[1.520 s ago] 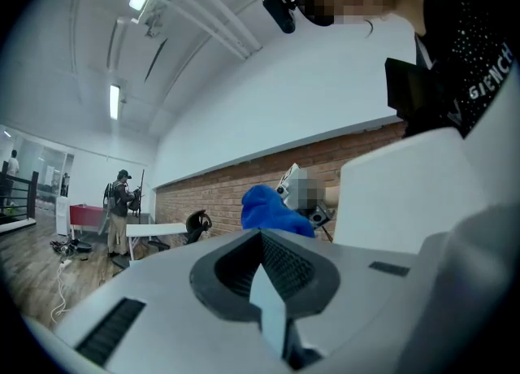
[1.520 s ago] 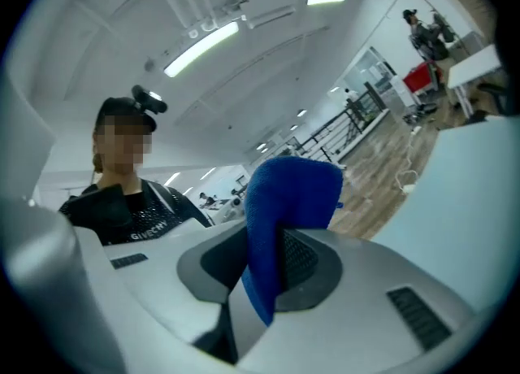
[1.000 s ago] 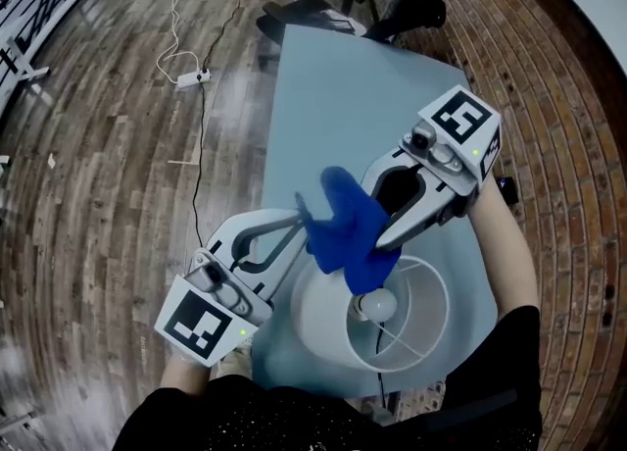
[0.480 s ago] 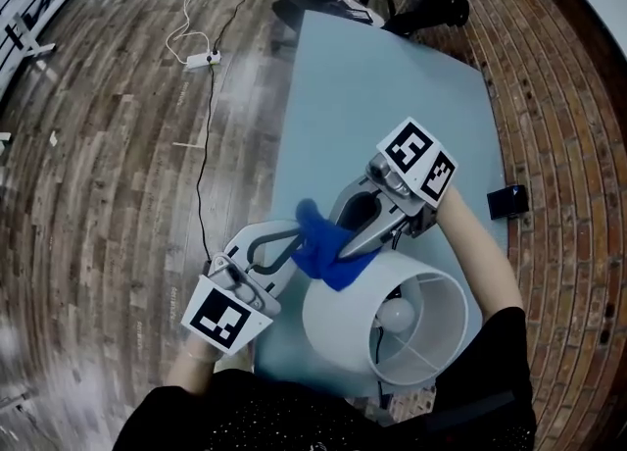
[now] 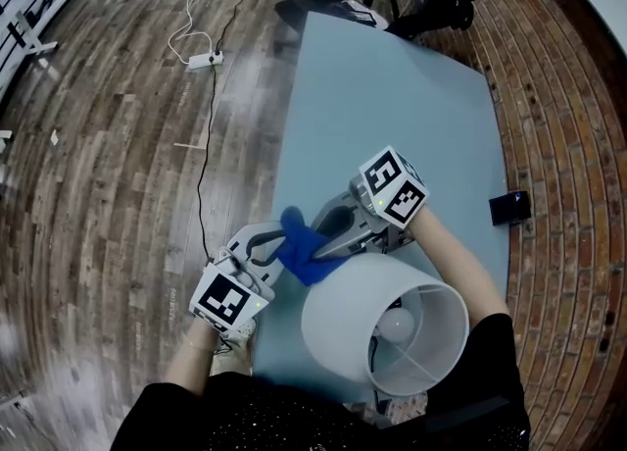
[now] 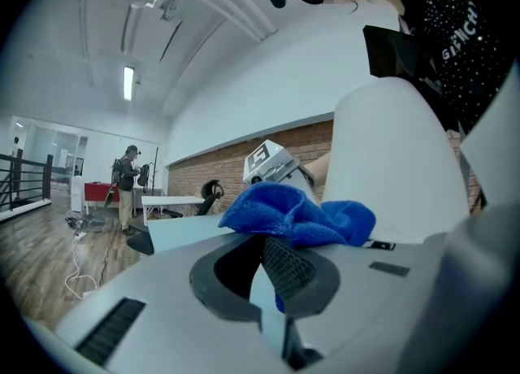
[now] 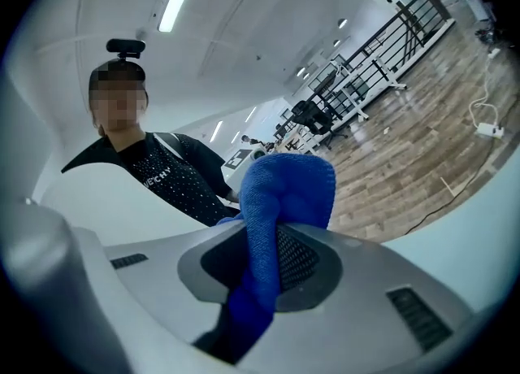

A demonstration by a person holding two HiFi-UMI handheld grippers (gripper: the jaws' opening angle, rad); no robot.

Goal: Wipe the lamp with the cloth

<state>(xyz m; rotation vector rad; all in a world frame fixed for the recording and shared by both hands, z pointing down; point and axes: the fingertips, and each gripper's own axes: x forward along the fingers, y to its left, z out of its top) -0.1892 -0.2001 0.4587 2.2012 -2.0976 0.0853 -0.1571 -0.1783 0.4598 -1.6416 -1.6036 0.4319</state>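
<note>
The cloth (image 5: 300,243) sits bunched against the far left side of the lamp (image 5: 338,317), which stands on the table (image 5: 392,96). The right gripper (image 5: 321,243), just beyond the lamp, clamps the cloth, and fabric bulges past its jaws. The left gripper (image 5: 278,237), left of the lamp, pinches another fold.

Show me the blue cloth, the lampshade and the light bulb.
blue cloth (image 5: 297,243), head view, middle of the bunched fabric.
lampshade (image 5: 333,317), head view, its white outer wall.
light bulb (image 5: 397,322), head view, the round glass inside the shade.
</note>
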